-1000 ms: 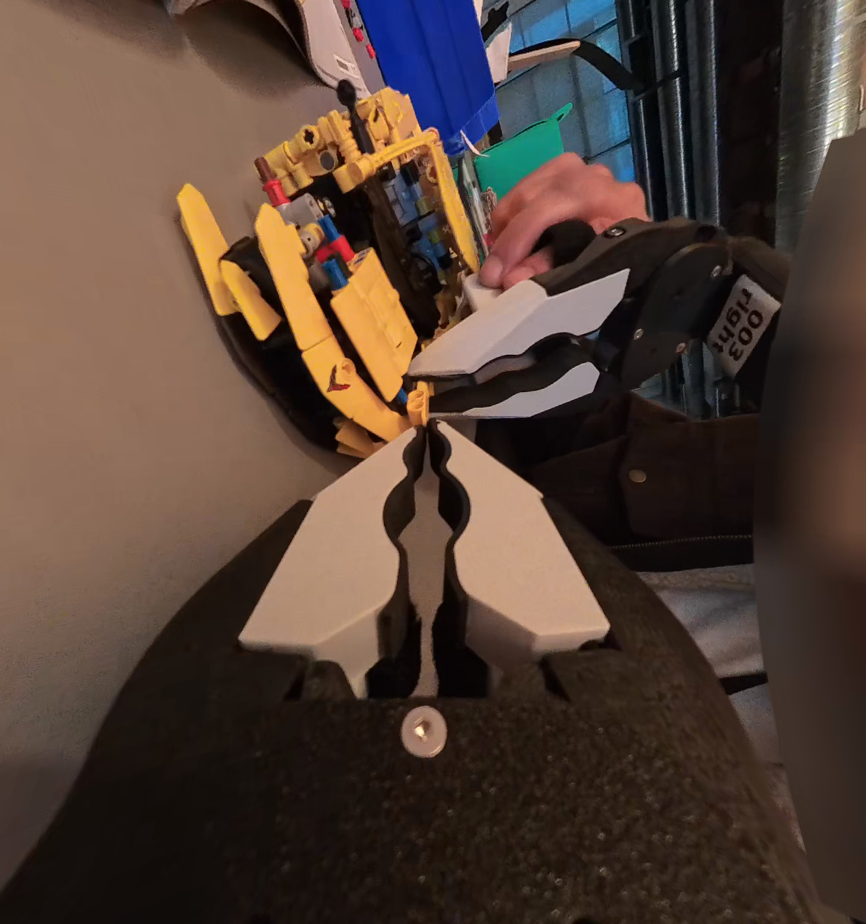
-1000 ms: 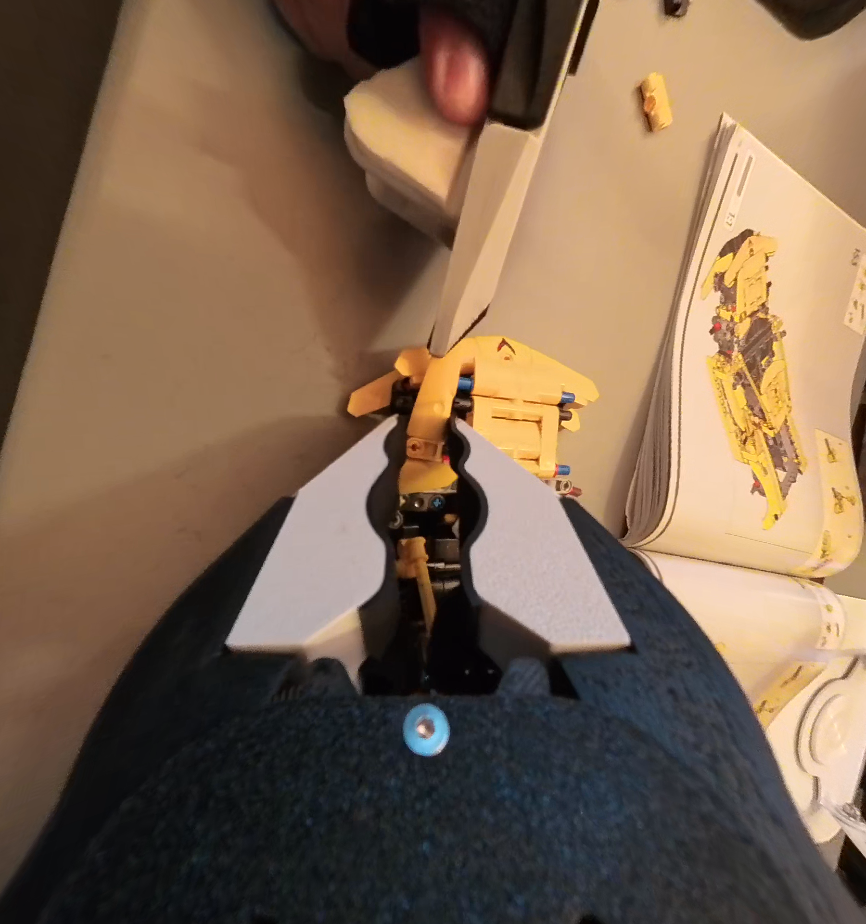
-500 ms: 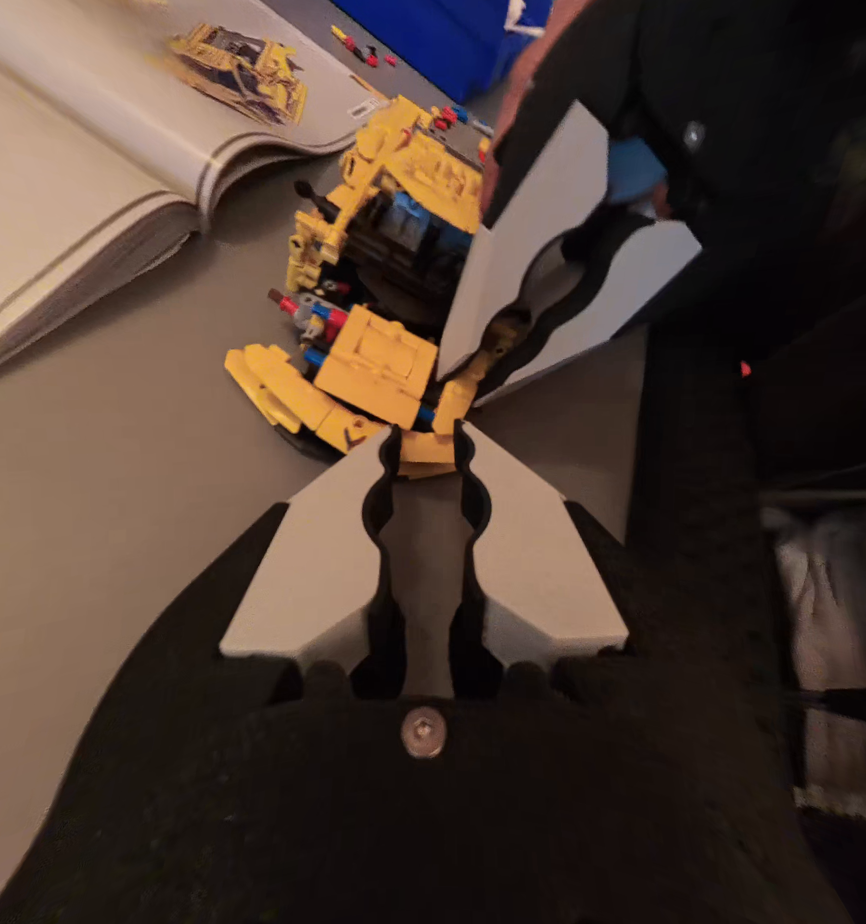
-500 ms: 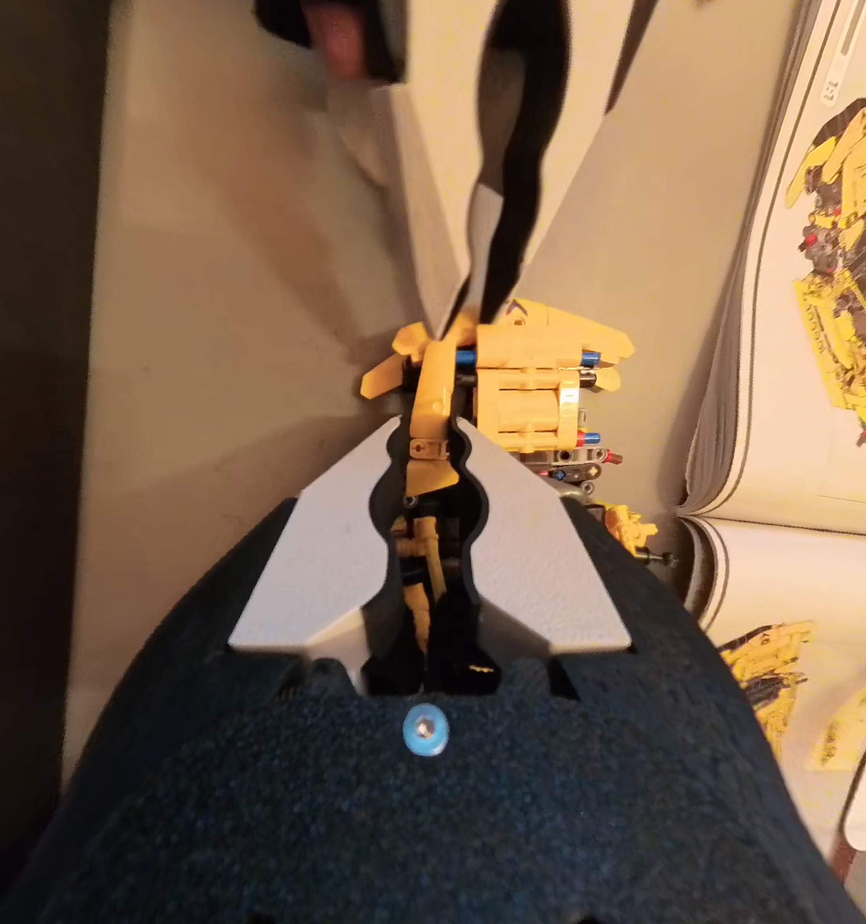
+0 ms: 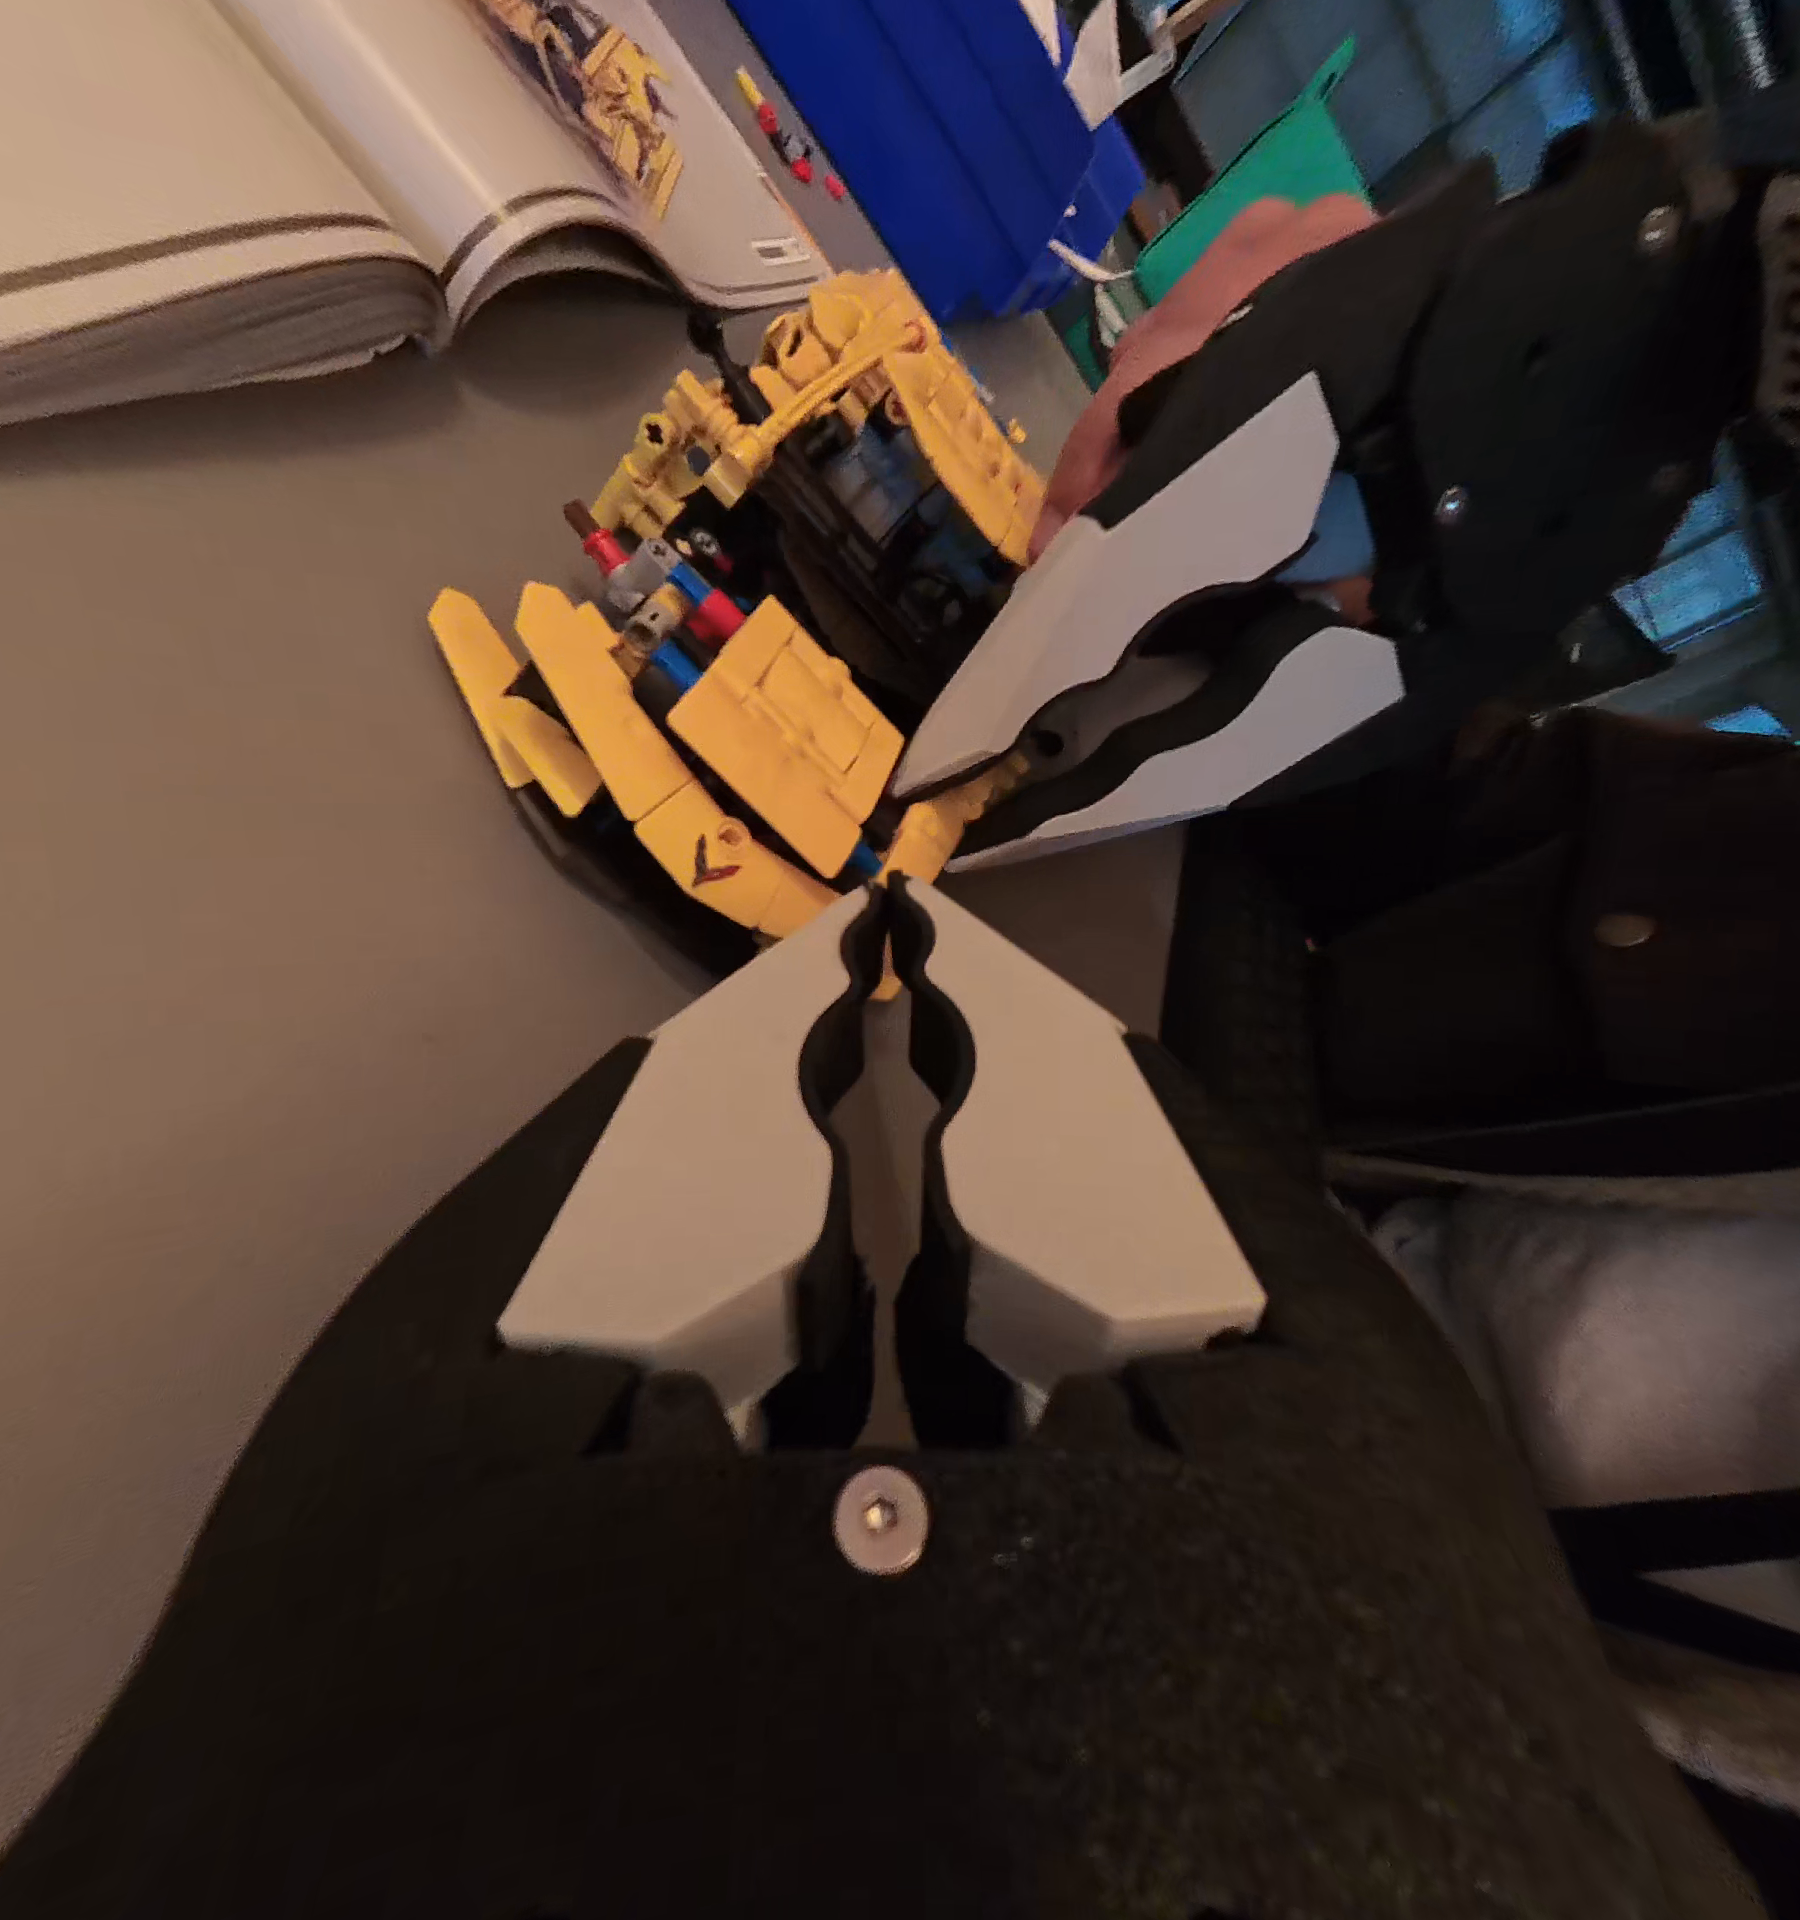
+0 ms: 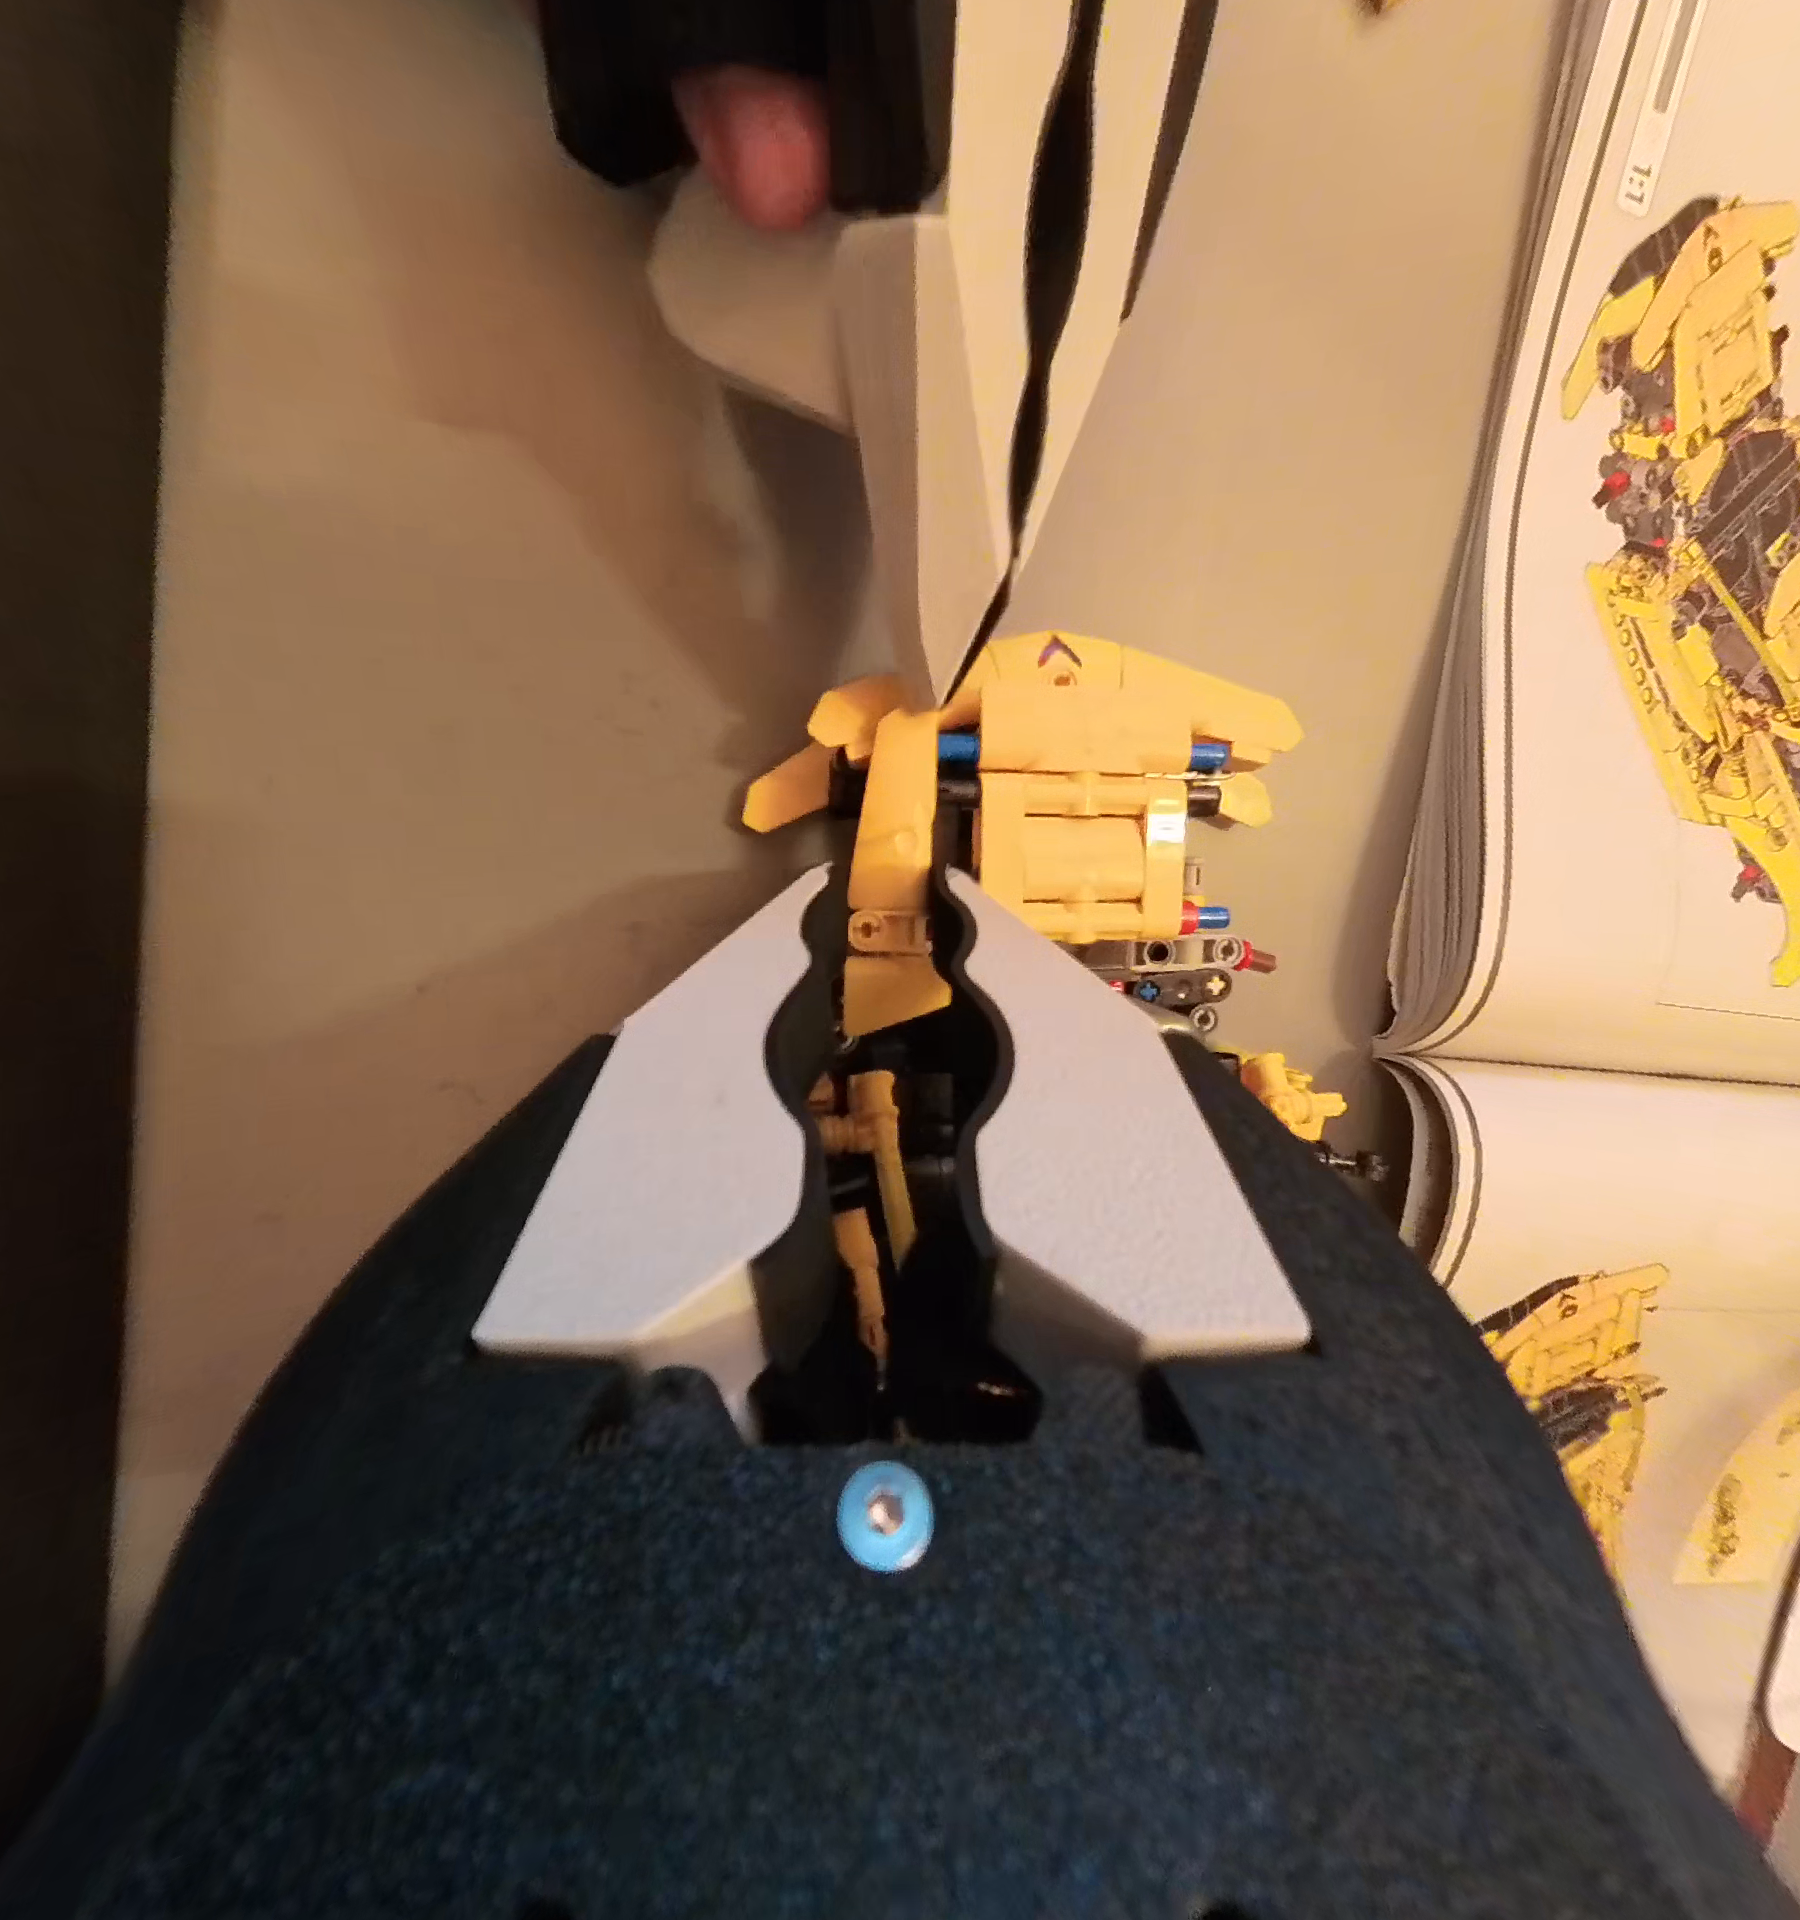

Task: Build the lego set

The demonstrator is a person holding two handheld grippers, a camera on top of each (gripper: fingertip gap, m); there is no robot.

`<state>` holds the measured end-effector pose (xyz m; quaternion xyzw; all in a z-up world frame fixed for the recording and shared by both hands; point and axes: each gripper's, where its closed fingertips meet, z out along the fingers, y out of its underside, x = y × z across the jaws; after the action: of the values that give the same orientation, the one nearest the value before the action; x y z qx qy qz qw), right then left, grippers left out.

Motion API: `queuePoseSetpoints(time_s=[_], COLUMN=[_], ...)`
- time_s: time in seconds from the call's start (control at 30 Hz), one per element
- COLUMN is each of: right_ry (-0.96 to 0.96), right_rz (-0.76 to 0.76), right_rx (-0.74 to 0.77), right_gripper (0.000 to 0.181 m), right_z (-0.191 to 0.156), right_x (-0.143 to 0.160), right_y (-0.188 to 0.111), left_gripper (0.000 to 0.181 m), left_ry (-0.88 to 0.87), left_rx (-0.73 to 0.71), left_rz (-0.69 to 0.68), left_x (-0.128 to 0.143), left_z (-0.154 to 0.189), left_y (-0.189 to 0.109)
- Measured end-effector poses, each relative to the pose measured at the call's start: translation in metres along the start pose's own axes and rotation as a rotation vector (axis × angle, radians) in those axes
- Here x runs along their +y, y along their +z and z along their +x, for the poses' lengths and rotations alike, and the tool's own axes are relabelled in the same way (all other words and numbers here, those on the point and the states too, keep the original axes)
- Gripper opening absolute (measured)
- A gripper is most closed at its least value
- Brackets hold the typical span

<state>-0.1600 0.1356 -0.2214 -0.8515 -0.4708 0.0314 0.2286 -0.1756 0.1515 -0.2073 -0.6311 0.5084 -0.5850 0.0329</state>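
Grey tabletop (image 5: 200, 935) carries your work, with an open instruction booklet (image 5: 200, 208) at the far left and a blue bin (image 5: 927, 135) beyond it. Right of the booklet, near the middle of the table, your yellow lego model (image 5: 771, 665) rests on the surface: yellow panels and curved prongs at its near end, black framing inside, blue and red pins showing along its side.

Your left gripper (image 5: 888, 894) reaches in from the near side, level with the table, its fingers pressed almost together on a small yellow part at the model's near tip. Your right gripper (image 5: 963, 805) comes in from the right, tilted down toward the table, its fingers pinching a yellow beam on the model's near right corner. In the right wrist view that beam (image 6: 891, 914) runs between the fingertips of the right gripper (image 6: 888, 862), and the left gripper (image 6: 963, 675) descends from the far side to touch the model (image 6: 1072, 790).
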Motion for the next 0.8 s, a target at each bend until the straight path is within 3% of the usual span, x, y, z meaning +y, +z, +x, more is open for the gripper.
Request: queuePoseSetpoints(time_s=[0.13, 0.2, 0.3, 0.43, 0.8], right_ry=[0.023, 0.033, 0.048, 0.061, 0.112], right_rz=[0.021, 0.031, 0.041, 0.028, -0.01], right_rx=[-0.024, -0.036, -0.051, -0.06, -0.087], right_gripper=[0.014, 0.014, 0.014, 0.014, 0.014], right_z=[0.0, 0.0, -0.001, -0.001, 0.004], right_x=[-0.001, -0.002, -0.003, -0.003, 0.001], right_y=[-0.003, -0.001, -0.001, 0.003, 0.001], left_gripper=[0.008, 0.029, 0.032, 0.032, 0.023], left_ry=[0.166, 0.349, 0.656, 0.936, 1.277], left_rx=[-0.004, -0.094, -0.23, -0.391, -0.606], left_rz=[0.013, -0.05, -0.091, -0.077, -0.144], left_x=[-0.007, 0.0, 0.003, -0.003, 0.0], left_z=[0.01, 0.004, 0.0, 0.002, -0.007], left_y=[-0.007, -0.006, -0.004, -0.003, 0.0])
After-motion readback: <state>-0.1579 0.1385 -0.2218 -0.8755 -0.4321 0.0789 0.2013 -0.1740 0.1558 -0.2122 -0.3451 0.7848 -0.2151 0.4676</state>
